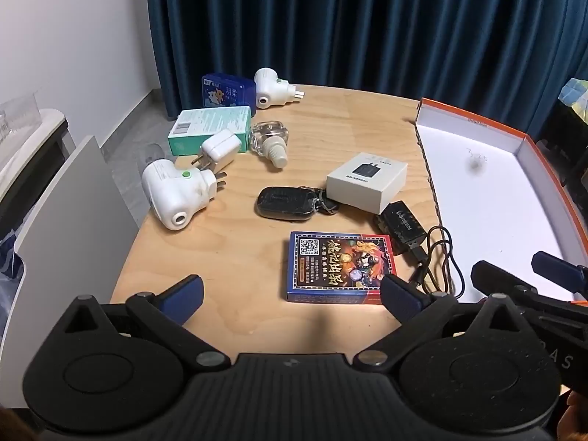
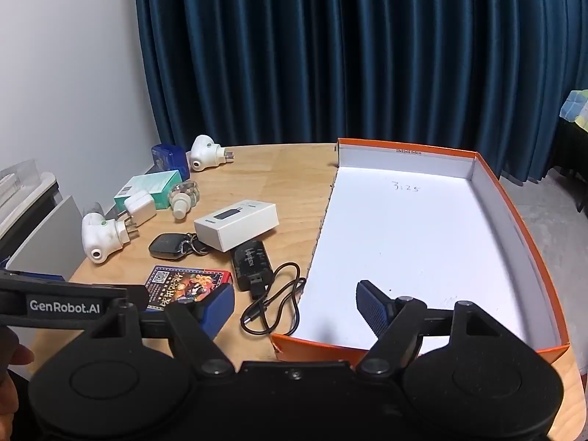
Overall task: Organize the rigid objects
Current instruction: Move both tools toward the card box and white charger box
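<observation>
Rigid items lie scattered on a round wooden table [image 1: 239, 257]: a card box [image 1: 340, 266], a black key fob [image 1: 284, 202], a white charger box [image 1: 367, 180], a black UGREEN charger [image 1: 400, 226] with cable, white plug-in devices [image 1: 176, 191], a white adapter [image 1: 218, 152], a glass bottle [image 1: 270, 137] and a teal box [image 1: 209, 126]. An empty orange-rimmed box [image 2: 422, 242] sits at the right. My left gripper [image 1: 292, 296] is open and empty, just before the card box. My right gripper [image 2: 296, 307] is open and empty over the orange box's near left corner.
A blue box [image 1: 226, 92] and another white plug-in device [image 1: 270, 86] stand at the table's far edge. Dark blue curtains [image 2: 330, 55] hang behind. A grey chair back [image 1: 62, 220] and a side table stand to the left.
</observation>
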`<state>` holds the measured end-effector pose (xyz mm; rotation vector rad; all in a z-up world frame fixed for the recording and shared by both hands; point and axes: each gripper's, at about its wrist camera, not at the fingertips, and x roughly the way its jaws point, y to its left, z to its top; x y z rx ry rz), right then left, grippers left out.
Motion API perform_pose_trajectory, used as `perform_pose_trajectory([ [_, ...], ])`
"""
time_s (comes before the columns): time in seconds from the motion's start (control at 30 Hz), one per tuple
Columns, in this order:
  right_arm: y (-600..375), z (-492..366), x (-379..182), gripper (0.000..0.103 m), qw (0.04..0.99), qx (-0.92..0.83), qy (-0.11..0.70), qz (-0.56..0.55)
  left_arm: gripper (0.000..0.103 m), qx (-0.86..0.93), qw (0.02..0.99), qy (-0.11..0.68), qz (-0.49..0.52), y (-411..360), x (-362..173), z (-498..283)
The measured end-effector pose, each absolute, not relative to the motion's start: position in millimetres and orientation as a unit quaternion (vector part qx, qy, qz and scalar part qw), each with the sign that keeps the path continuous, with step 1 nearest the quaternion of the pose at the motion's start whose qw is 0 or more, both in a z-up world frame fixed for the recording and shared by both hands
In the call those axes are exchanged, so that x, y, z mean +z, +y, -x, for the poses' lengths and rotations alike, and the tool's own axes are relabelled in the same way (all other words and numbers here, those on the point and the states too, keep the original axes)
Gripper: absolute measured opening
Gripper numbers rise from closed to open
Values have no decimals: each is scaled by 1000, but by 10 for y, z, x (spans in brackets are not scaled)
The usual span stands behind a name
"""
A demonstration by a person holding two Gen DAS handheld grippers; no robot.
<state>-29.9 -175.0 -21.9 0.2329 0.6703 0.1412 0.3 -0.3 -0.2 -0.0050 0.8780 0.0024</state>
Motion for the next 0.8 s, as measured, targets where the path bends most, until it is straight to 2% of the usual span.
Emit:
perform_pose_trajectory([
  [0.8, -1730, 281, -228, 86, 932, 73, 334, -118, 103, 5, 908, 419, 2, 57, 20, 6],
])
